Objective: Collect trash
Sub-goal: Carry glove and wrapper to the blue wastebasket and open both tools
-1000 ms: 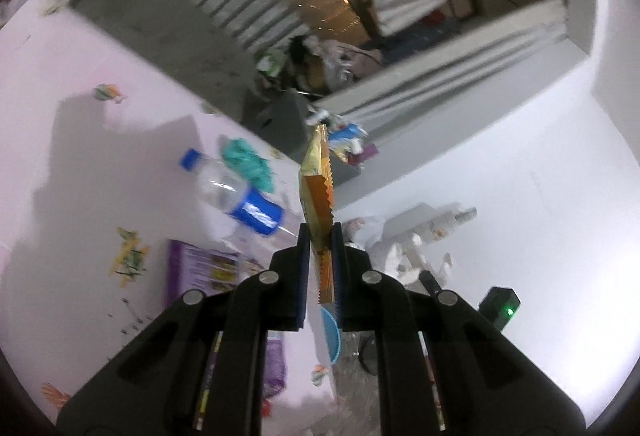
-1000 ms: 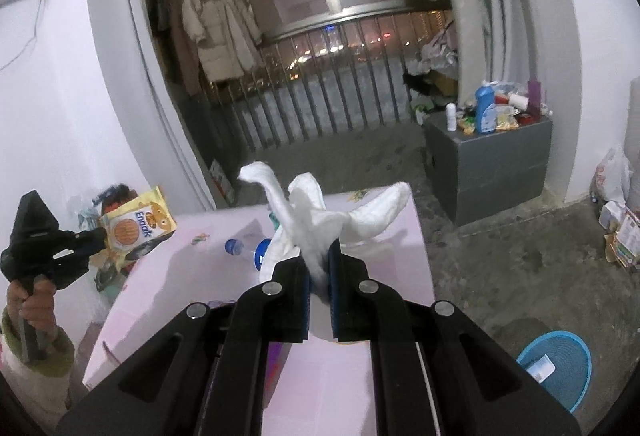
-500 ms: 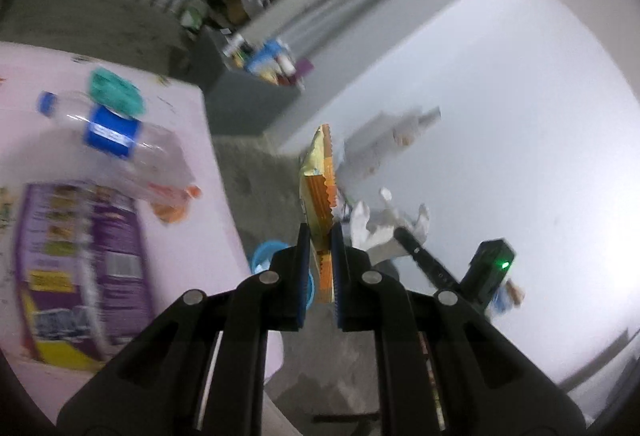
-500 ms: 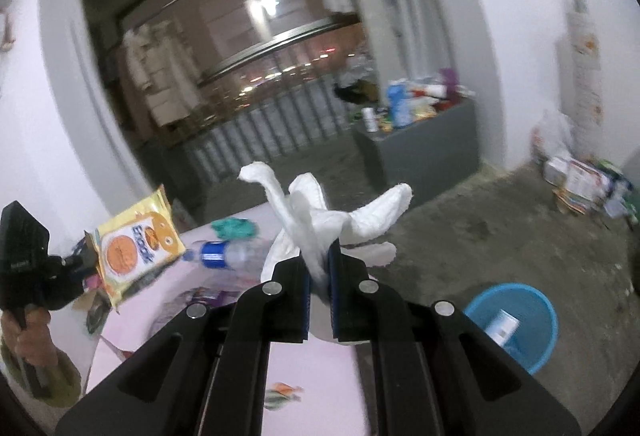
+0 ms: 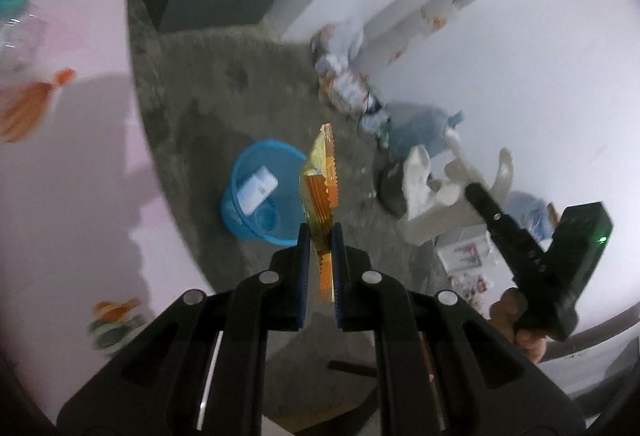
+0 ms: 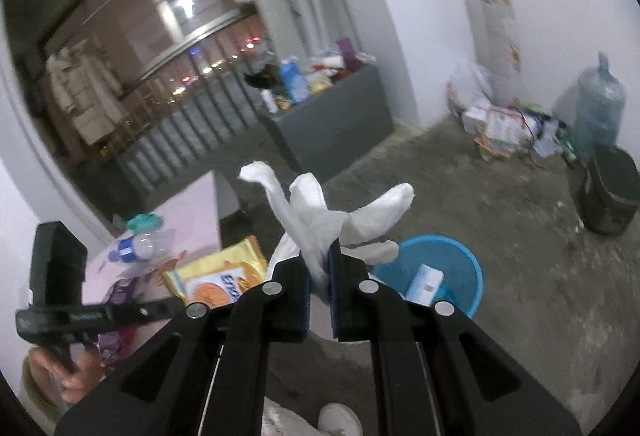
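Snack packet (image 5: 320, 192) edge-on, print hidden

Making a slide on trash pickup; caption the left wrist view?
Left gripper pinches a yellow snack wrapper above the floor beside a blue bin, white glove alongside.

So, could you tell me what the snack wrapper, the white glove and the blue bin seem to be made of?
Snack wrapper: glossy printed film, probably plastic, with a zigzag-cut edge.
White glove: soft matte fabric, likely cotton; its fingers flop limply.
Blue bin: smooth moulded plastic, judging by its even colour.
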Demonstrator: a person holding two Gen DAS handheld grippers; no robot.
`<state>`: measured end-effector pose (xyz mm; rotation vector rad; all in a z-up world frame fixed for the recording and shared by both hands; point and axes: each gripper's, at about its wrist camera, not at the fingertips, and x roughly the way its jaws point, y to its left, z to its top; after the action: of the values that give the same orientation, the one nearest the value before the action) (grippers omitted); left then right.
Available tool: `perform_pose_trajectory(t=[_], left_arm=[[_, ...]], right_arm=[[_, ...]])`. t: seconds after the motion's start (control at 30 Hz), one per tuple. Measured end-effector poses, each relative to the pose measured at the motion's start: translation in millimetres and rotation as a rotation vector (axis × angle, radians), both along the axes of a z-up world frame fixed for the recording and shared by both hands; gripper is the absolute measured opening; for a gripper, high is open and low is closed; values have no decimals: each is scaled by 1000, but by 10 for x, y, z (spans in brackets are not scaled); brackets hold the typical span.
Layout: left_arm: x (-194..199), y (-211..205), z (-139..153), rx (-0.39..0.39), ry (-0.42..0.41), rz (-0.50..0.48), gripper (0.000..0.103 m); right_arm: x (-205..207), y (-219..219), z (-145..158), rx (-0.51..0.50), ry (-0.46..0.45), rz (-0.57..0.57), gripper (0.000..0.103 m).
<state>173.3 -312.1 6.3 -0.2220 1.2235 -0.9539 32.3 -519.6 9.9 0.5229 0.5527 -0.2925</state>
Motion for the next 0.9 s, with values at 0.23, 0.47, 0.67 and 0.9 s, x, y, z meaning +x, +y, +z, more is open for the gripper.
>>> perform_pose_trajectory(t=[0.23, 0.47, 0.67, 0.9], left_arm=[[36, -770, -370, 101, 32, -97, 8], [184, -1495, -703, 195, 15, -151, 8], [418, -1979, -1056, 226, 40, -158, 13], [543, -2092, -1292, 237, 72, -141, 36]], right_arm=[[180, -562, -434, 100, 69, -77, 8], [501, -992, -837, 162, 117, -142, 8], [828, -1351, -1242, 223, 161, -212, 11], [948, -1499, -1733, 276, 271, -269, 48]])
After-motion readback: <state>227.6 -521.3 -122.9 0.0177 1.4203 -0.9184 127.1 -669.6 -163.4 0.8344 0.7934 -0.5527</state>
